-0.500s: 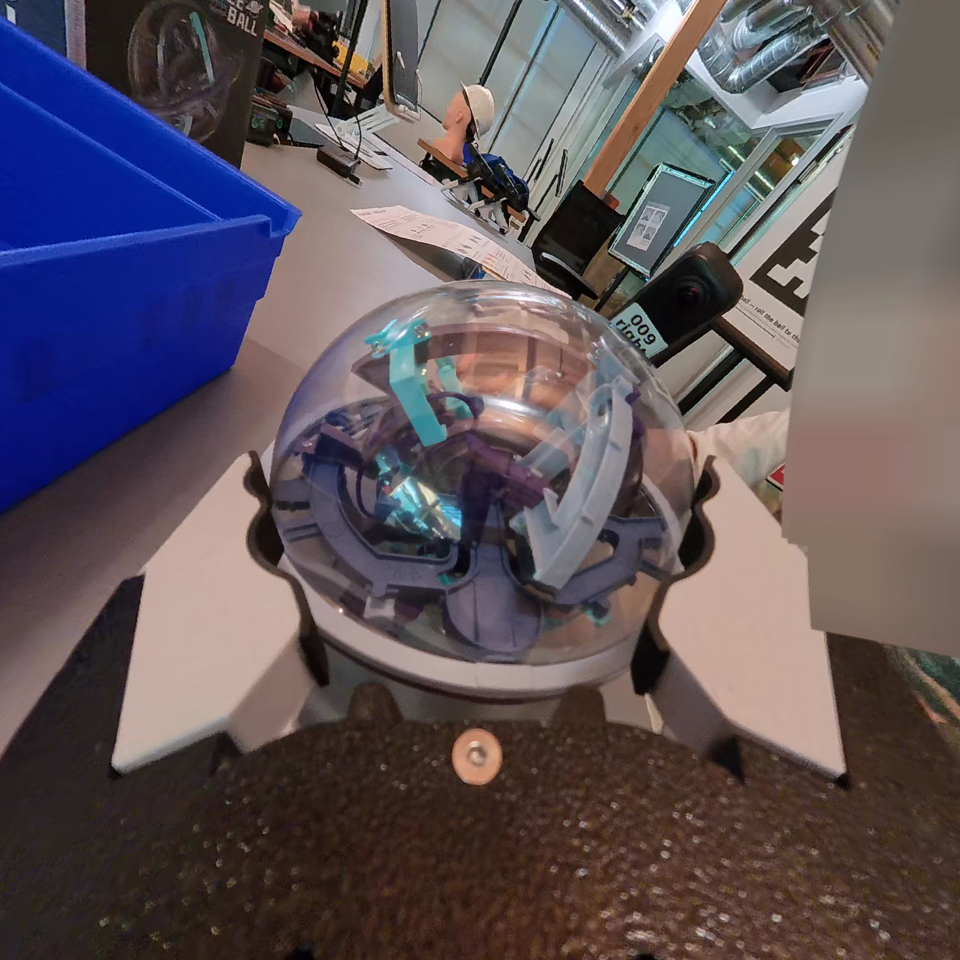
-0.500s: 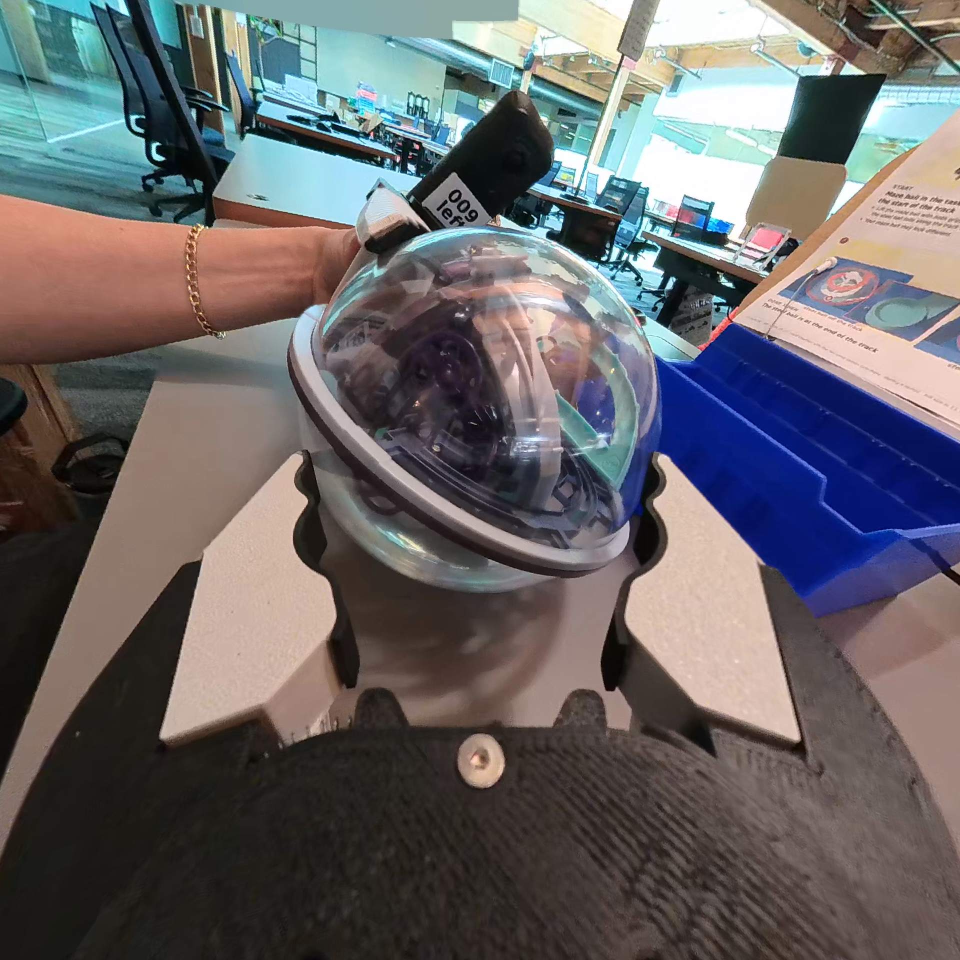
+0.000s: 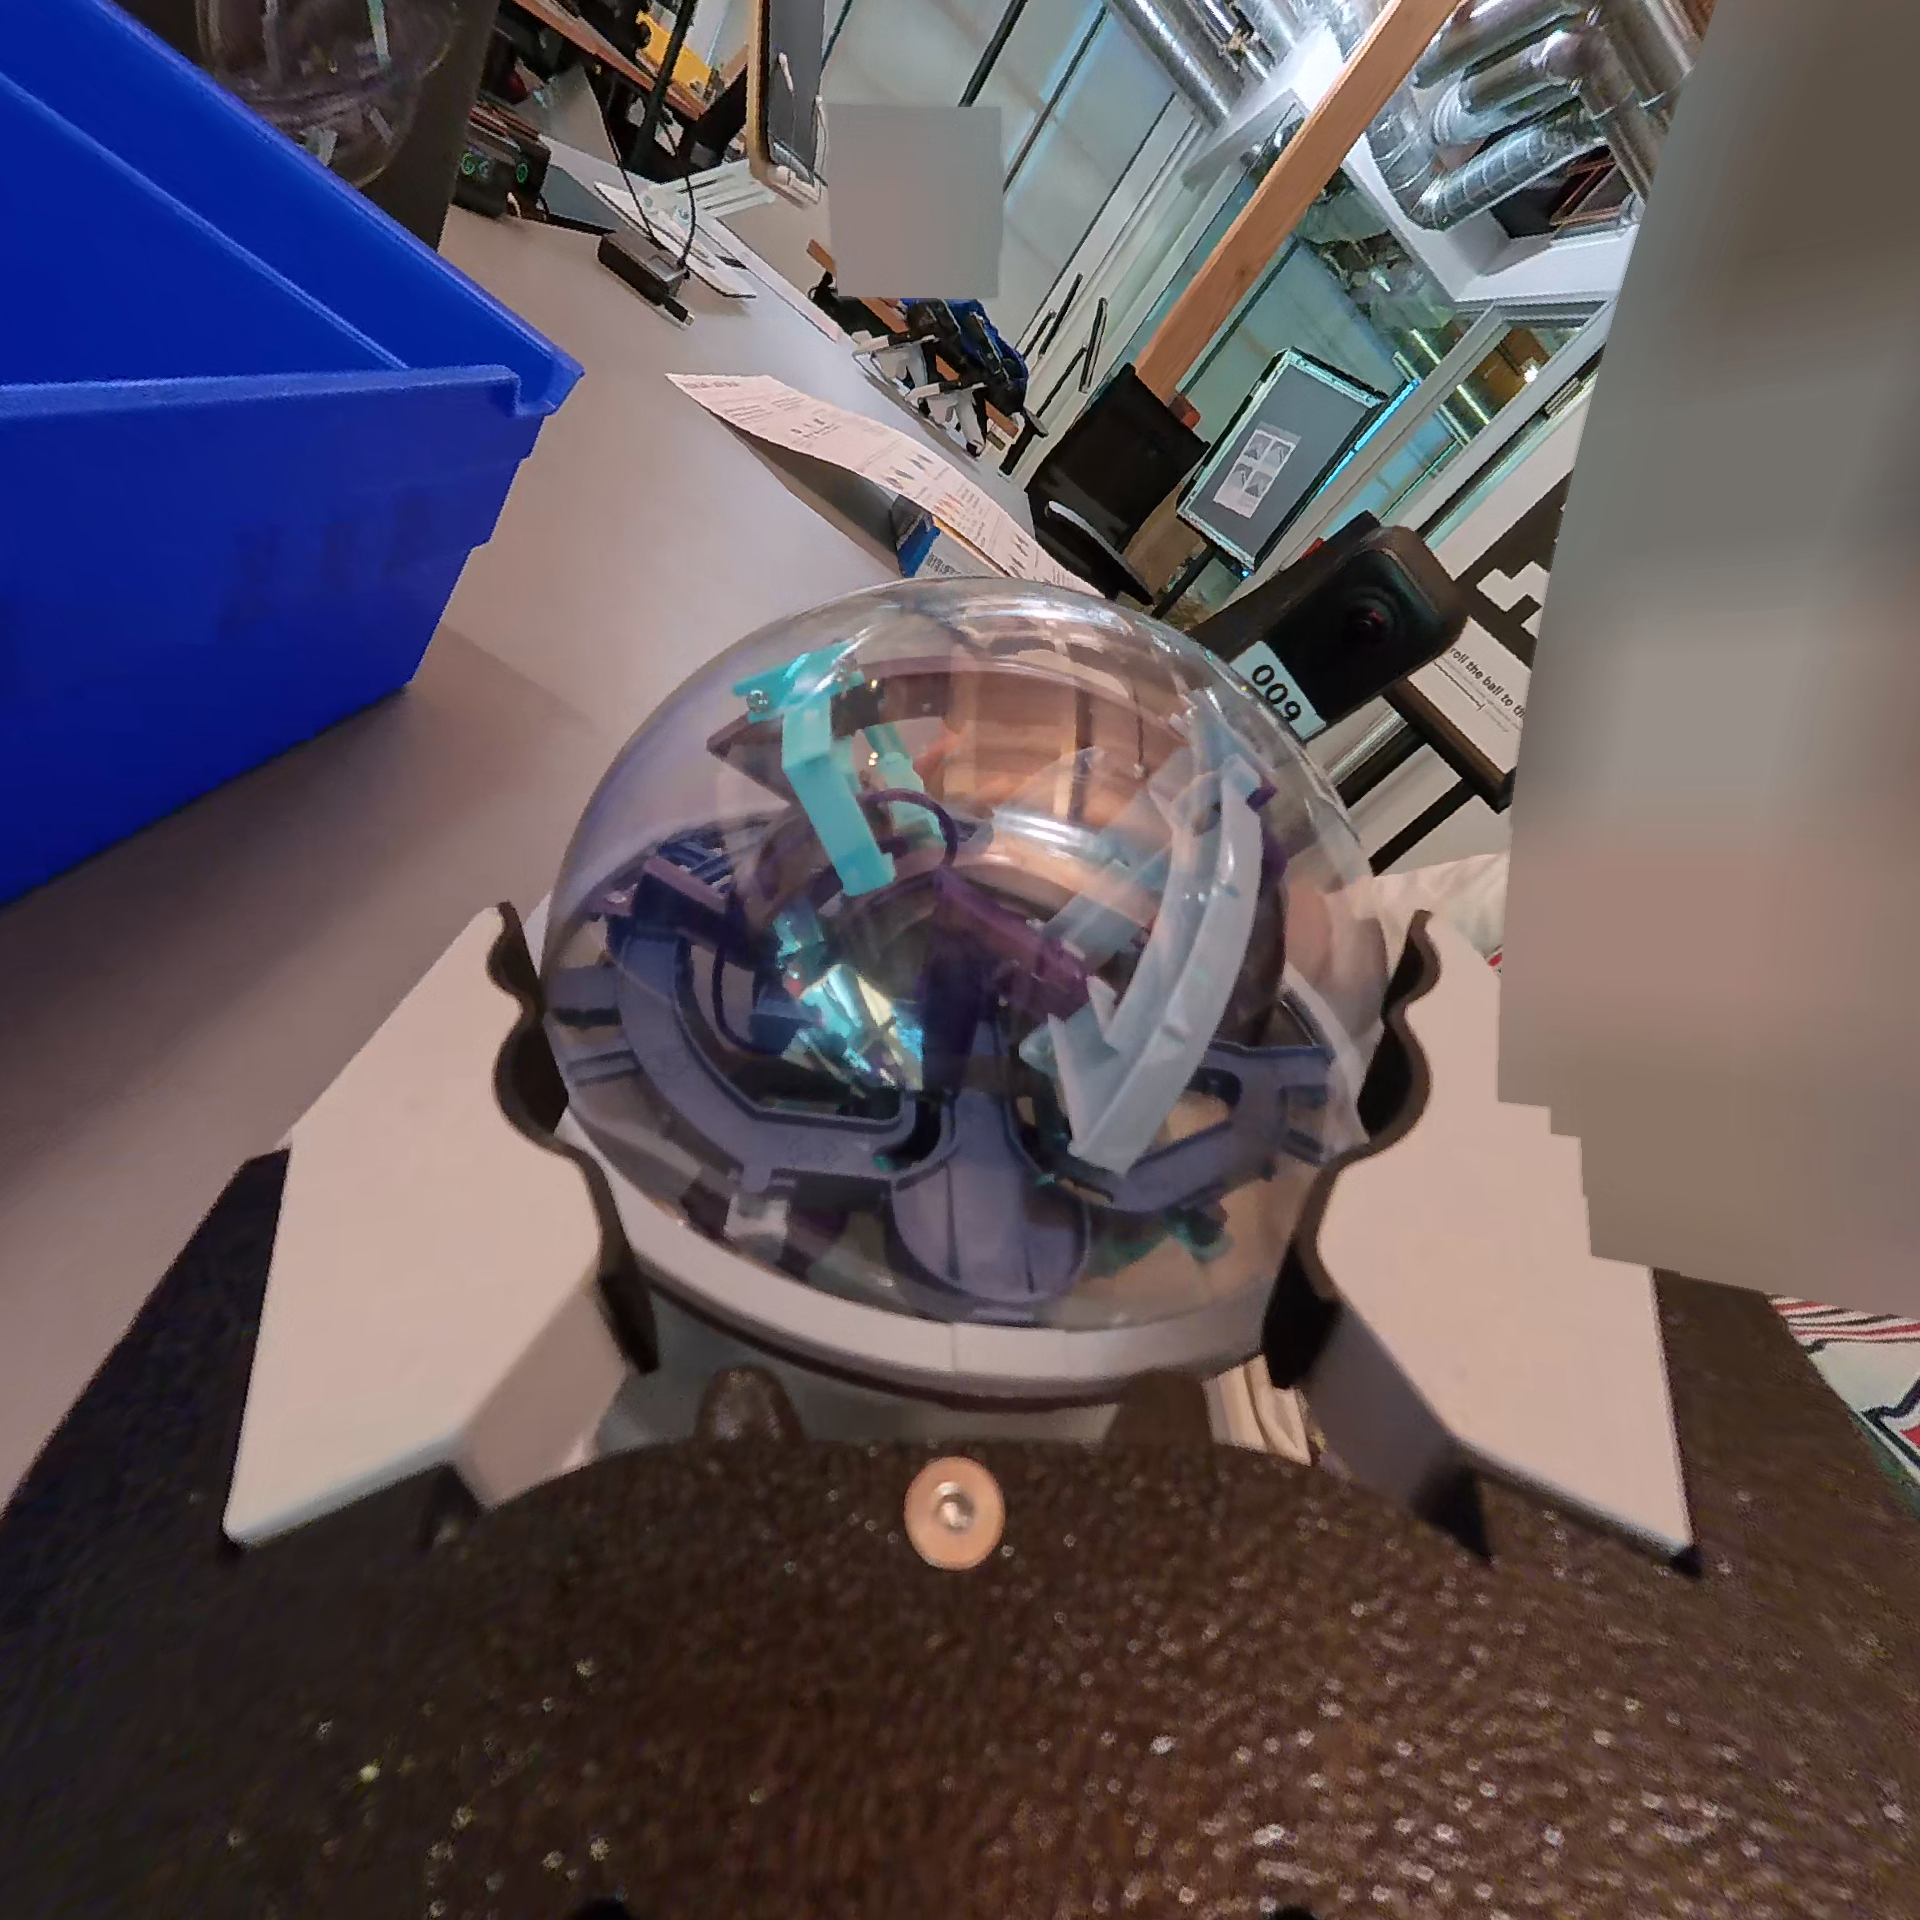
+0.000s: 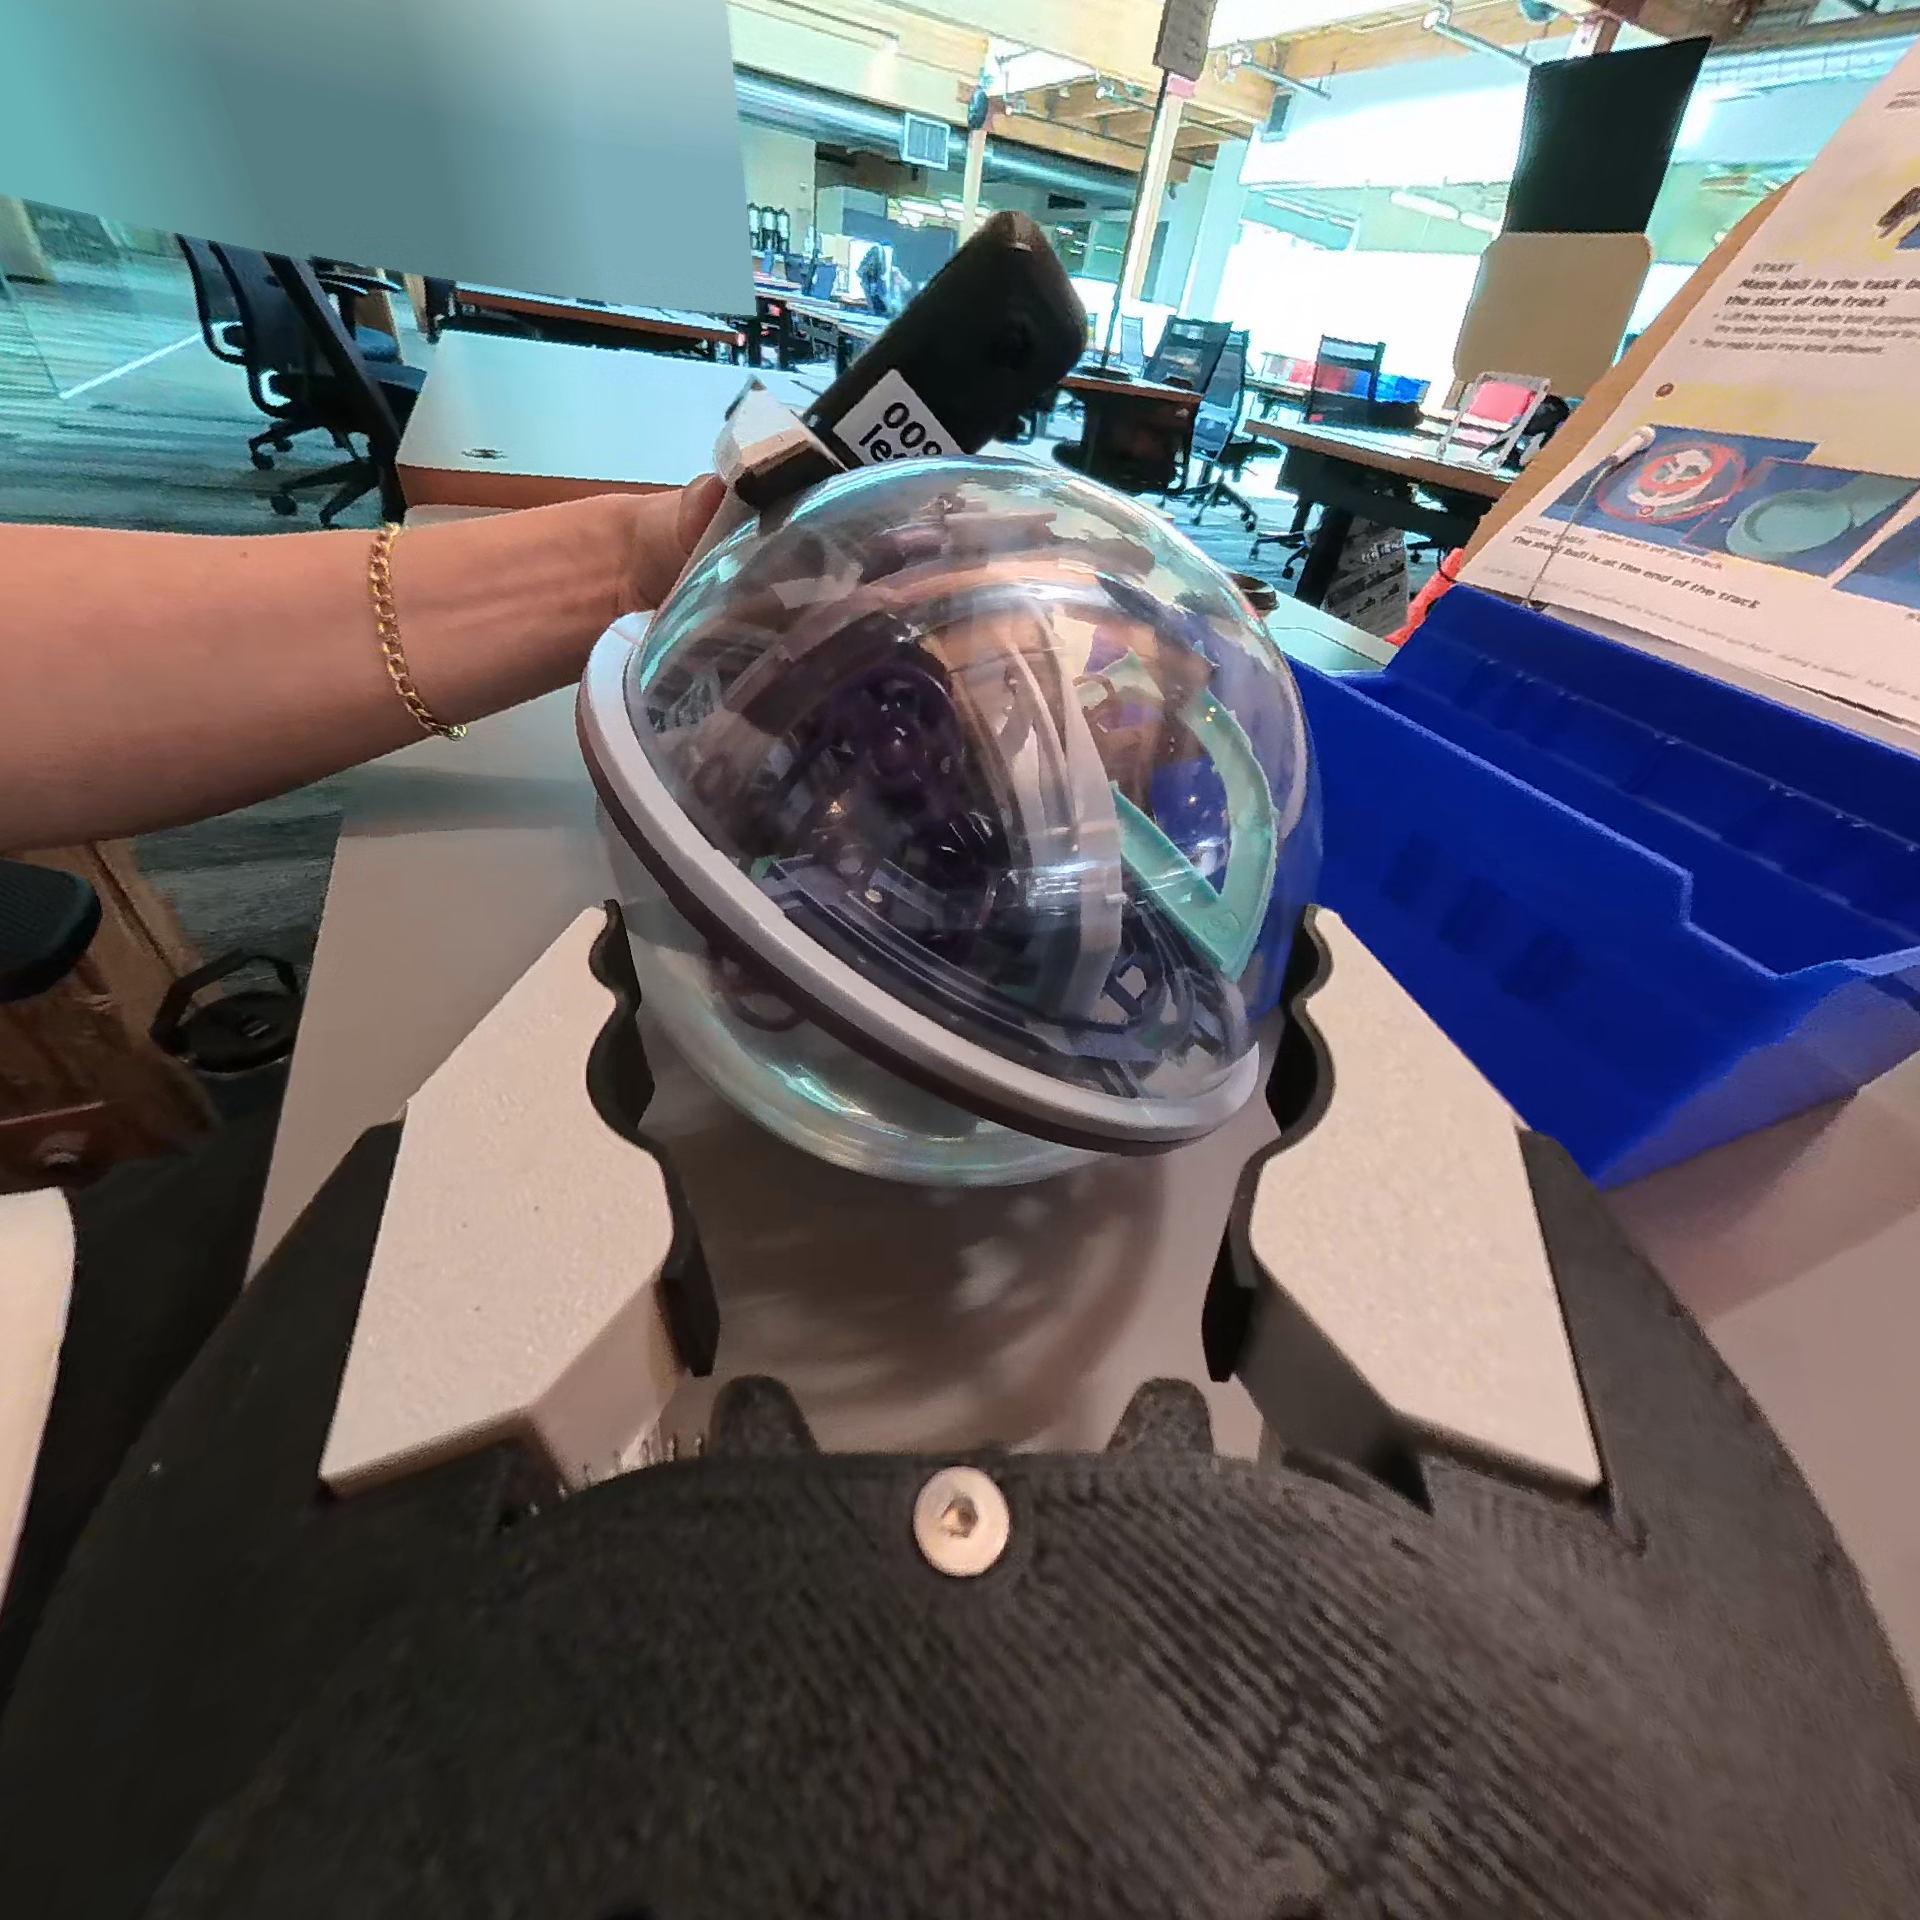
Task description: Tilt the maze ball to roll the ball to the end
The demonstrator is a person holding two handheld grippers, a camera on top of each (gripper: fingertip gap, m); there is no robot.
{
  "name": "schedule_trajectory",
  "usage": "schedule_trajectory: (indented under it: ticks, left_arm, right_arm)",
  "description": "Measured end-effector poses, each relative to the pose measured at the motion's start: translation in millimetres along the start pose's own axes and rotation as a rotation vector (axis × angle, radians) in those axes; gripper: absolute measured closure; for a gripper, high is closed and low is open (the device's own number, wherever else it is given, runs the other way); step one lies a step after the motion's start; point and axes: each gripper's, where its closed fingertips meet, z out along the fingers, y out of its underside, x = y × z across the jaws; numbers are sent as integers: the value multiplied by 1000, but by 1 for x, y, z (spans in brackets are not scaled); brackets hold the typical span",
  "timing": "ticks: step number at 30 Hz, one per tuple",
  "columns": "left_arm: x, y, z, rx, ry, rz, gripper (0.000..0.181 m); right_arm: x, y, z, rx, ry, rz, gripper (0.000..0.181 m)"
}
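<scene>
Grey table (image 3: pixel 644 540), blue bin (image 3: pixel 208 499) alongside. Maze ball (image 3: pixel 956 977) up off tabletop, rim tilted, clamped betw. left gripper (image 3: pixel 961 1029) & right gripper (image 4: pixel 956 997), both closed on it.

- A blue plastic bin (image 3: pixel 239 499) with an inner divider sits on the grey worktop (image 3: pixel 665 540).
- Printed paper sheets (image 3: pixel 831 436) lie flat farther along that worktop.
- An illustrated instruction sheet (image 4: pixel 1704 436) leans behind the bin.
- Black office chairs (image 4: pixel 301 353) and long desks (image 4: pixel 1382 457) fill the open room behind.
</scene>
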Motion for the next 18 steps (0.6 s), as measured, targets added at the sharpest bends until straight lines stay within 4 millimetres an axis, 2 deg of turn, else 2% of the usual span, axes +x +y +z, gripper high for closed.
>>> schedule_trajectory:
  ticks: [18]
  left_arm:
    - [2,-3,-3,25,-23,1,34]
  right_arm:
    - [-2,1,-1,-16,56,24,60]
